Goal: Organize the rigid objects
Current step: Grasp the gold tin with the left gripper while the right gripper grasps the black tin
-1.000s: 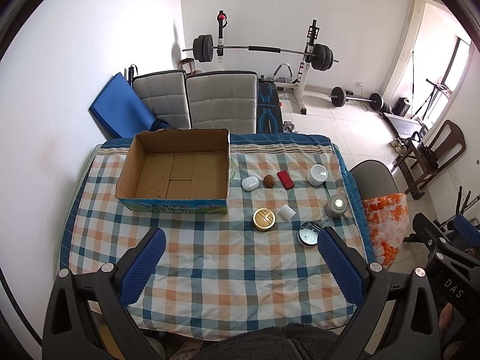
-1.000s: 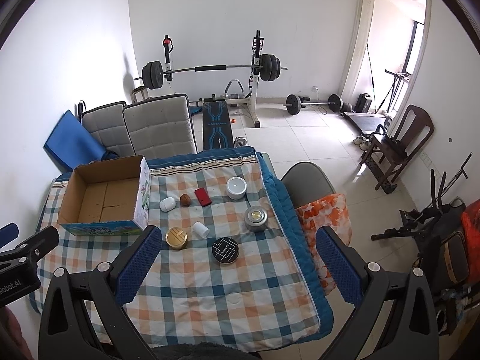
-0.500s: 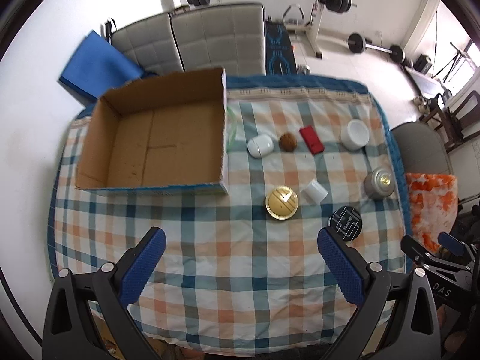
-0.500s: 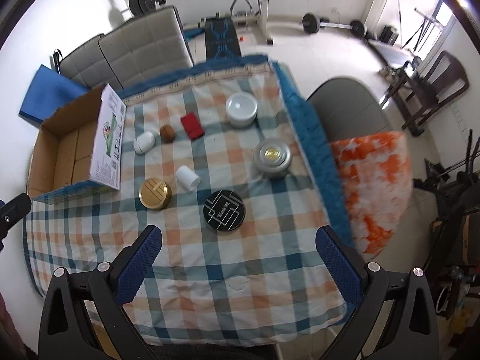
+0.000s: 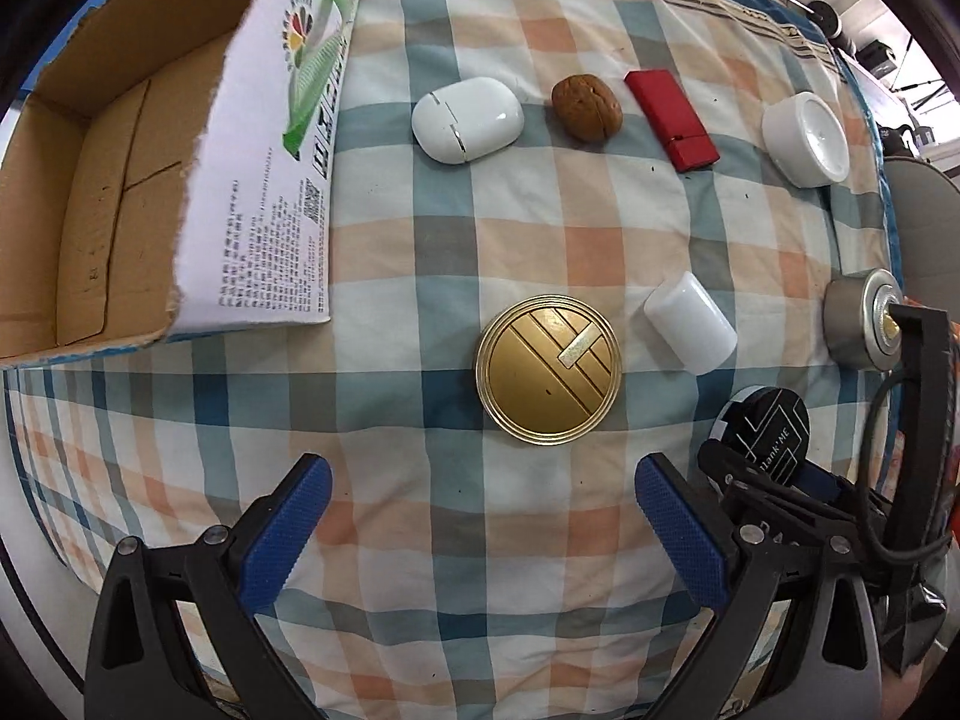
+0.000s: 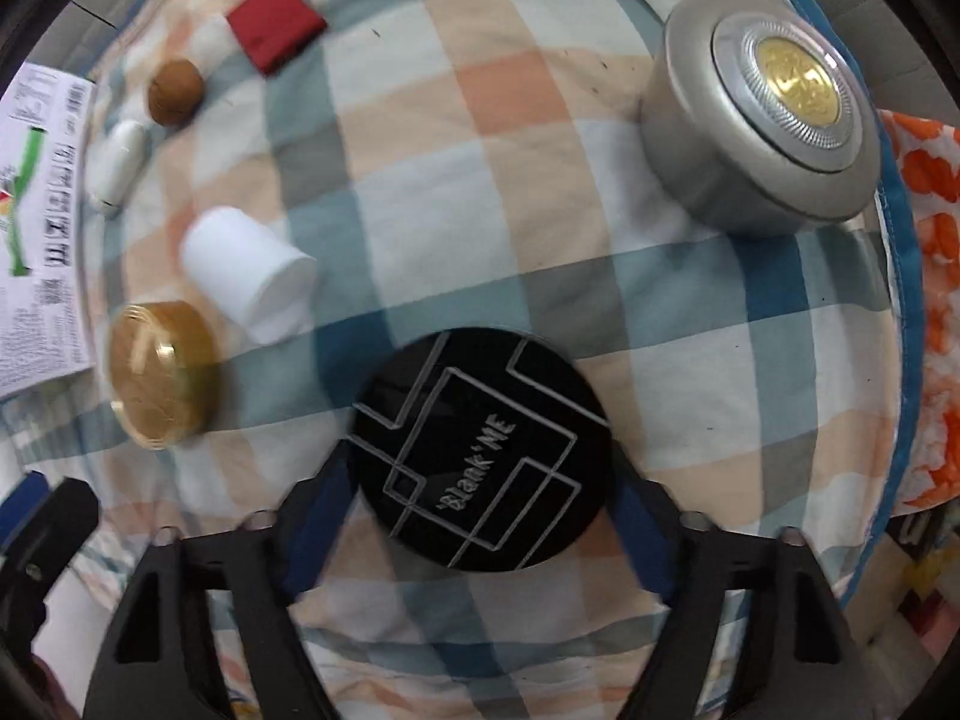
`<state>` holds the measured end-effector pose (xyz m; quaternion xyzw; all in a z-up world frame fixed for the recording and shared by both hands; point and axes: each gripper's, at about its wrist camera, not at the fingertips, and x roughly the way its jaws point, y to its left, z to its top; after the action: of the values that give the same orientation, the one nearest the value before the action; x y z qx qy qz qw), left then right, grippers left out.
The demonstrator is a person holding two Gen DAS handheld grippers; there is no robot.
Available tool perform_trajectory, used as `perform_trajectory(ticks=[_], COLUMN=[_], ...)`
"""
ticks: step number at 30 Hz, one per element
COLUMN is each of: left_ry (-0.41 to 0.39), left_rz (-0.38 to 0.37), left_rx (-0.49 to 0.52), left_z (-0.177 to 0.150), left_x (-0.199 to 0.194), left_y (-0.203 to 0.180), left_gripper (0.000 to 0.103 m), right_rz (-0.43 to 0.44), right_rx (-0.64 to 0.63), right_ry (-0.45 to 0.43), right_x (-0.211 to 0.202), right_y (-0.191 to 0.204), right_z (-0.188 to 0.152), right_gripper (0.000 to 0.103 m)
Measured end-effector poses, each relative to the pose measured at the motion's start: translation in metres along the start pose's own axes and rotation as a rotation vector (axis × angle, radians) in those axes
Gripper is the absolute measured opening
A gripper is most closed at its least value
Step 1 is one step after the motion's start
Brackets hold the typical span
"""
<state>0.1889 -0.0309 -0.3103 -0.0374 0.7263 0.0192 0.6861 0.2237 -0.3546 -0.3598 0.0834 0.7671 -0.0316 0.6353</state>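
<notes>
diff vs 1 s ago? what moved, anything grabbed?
Both grippers came down from a high view of the room to just above the table. The right gripper now straddles the black round tin, jaws either side; contact is unclear. The left gripper hangs open just short of the gold tin, holding nothing. The objects and the cardboard box kept their places.
</notes>
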Motion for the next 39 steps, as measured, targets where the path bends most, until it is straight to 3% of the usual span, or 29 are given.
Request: perform_trajectory(ticks=[8, 9, 11, 12, 13, 17, 27, 31, 34, 38, 39], left_ry=[0.045, 0.057, 0.080, 0.095, 0.106, 0.084, 0.139, 0.125, 0.114, 0.108, 0.100], left_rz=[0.007, 0.022, 0.038, 0.050, 0.065, 0.075, 0.012, -0.015, 0.019, 0.019, 0.020], left_rx=[0.028, 0.043, 0.077, 0.093, 0.107, 0.132, 0.110, 0.072, 0.110, 0.111, 0.114], left_z=[0.036, 0.040, 0.045, 0.046, 0.046, 0.037, -0.061, -0.067, -0.059, -0.056, -0.058], left_x=[0.035, 0.042, 0.053, 0.060, 0.066, 0.074, 0.092, 0.111, 0.120, 0.124, 0.126], left_y=[-0.022, -0.026, -0.033, -0.036, -0.038, -0.040, -0.025, -0.015, -0.022, -0.025, -0.025], left_gripper=[0.102, 0.097, 0.081, 0.068, 0.064, 0.063, 0.063, 0.068, 0.073, 0.070, 0.064], right_rz=[-0.016, -0.015, -0.008, -0.003, -0.002, -0.017, -0.026, -0.062, -0.074, -0.086, -0.090], right_rx=[-0.014, -0.020, -0.023, -0.022, -0.019, -0.042, -0.184, -0.204, -0.199, -0.195, -0.199], right_ry=[0.043, 0.048, 0.041, 0.041, 0.047, 0.054, 0.121, 0.110, 0.109, 0.094, 0.087], right_x=[-0.002, -0.003, 0.011, 0.013, 0.016, 0.014, 0.043, 0.051, 0.064, 0.068, 0.067], right_y=[-0.016, -0.015, -0.007, -0.004, -0.003, 0.003, 0.059, 0.085, 0.109, 0.130, 0.137], right_z=[0.014, 0.017, 0.024, 0.028, 0.030, 0.032, -0.001, -0.001, 0.000, -0.002, -0.002], right_gripper=[0.078, 0.078, 0.078, 0.079, 0.079, 0.078, 0.078, 0.079, 0.081, 0.079, 0.078])
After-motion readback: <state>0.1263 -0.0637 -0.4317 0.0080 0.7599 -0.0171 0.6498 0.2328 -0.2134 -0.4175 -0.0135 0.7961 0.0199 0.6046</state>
